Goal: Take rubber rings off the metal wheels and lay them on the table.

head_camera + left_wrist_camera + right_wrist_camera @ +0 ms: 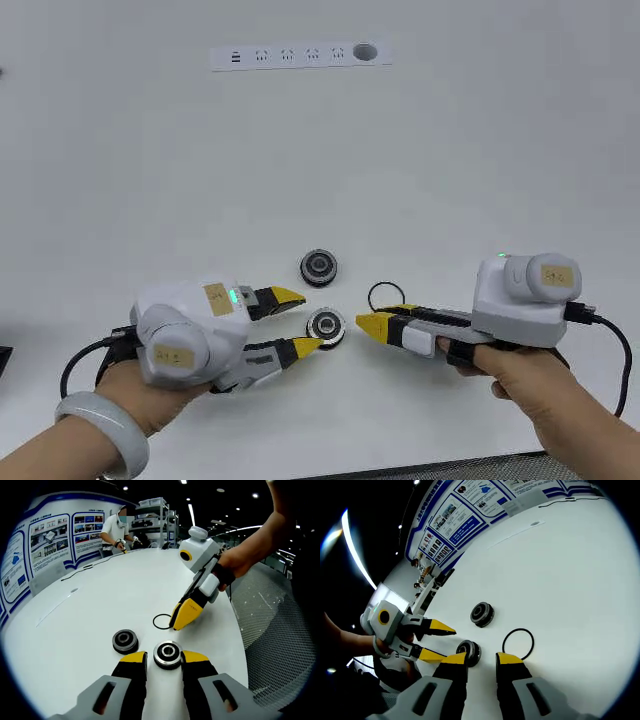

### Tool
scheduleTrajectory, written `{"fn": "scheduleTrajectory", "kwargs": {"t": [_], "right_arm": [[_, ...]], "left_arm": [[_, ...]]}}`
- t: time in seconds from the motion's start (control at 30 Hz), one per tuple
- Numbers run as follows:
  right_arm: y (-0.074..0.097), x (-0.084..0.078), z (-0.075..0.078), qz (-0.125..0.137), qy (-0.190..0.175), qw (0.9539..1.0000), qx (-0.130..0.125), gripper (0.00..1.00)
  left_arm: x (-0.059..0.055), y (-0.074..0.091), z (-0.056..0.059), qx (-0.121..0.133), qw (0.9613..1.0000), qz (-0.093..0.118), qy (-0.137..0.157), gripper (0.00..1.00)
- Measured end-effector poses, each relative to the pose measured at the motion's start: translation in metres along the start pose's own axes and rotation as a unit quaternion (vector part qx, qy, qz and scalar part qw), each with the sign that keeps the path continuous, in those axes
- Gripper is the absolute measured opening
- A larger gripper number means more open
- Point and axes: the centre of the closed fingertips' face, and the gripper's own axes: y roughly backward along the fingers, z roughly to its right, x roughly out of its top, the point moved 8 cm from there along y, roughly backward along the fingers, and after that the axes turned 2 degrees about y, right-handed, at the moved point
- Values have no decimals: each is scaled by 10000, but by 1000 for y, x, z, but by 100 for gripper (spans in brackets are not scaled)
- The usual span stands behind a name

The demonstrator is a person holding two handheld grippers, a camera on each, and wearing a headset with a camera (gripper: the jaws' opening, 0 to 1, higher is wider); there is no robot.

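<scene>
The left gripper (165,658), white and rounded in build, has its yellow-tipped black jaws spread, one tip on each side of a small metal wheel (167,654) that lies flat on the surface. The tips sit very close to the wheel's rim, and whether they touch it cannot be told. This wheel shows a bright, polished outer rim, a dark inner band and a silvery hub. The right gripper (482,660) points at the same wheel from the opposite side. Its own yellow-tipped jaws are a little apart with nothing between them, and the tips stop just short of the wheel. Just beside those tips a thin black rubber ring (518,643) lies loose and flat on the surface, a plain closed loop apart from both wheels. Beyond the first wheel, near it but not touching, a second wheel (318,267) lies flat; its outer edge is matte black rather than shiny, around a metal centre. The surface (450,180) is smooth, white and faintly glossy. Far back on it in the head view lies a long white power strip (300,54) with a row of sockets. The person's left wrist wears a pale, smooth bangle (100,430).
</scene>
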Motion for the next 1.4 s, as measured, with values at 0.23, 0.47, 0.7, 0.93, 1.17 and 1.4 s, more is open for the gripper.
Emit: {"fn": "scheduleTrajectory", "kwargs": {"t": [0.23,0.47,0.7,0.93,1.17,1.4], "right_arm": [[-2,-1,-1,0,-29,10000,50,23],[-3,1,0,52,-79,9999,63,22],[-4,0,0,46,-100,9999,81,22],[-6,0,0,29,-121,9999,108,22],[-10,-1,-2,25,-196,9996,184,22],[-19,-5,-3,-70,-343,9989,309,22]], "left_arm": [[4,-8,4,-114,9999,-71,-102,19],[5,-14,5,-166,9995,-189,-202,17],[4,-18,3,-167,9991,-310,-218,15],[3,-19,4,-209,9987,-380,-262,14],[4,-19,4,-214,9986,-365,-325,14],[3,-18,5,-171,9988,-342,-310,13]]}}
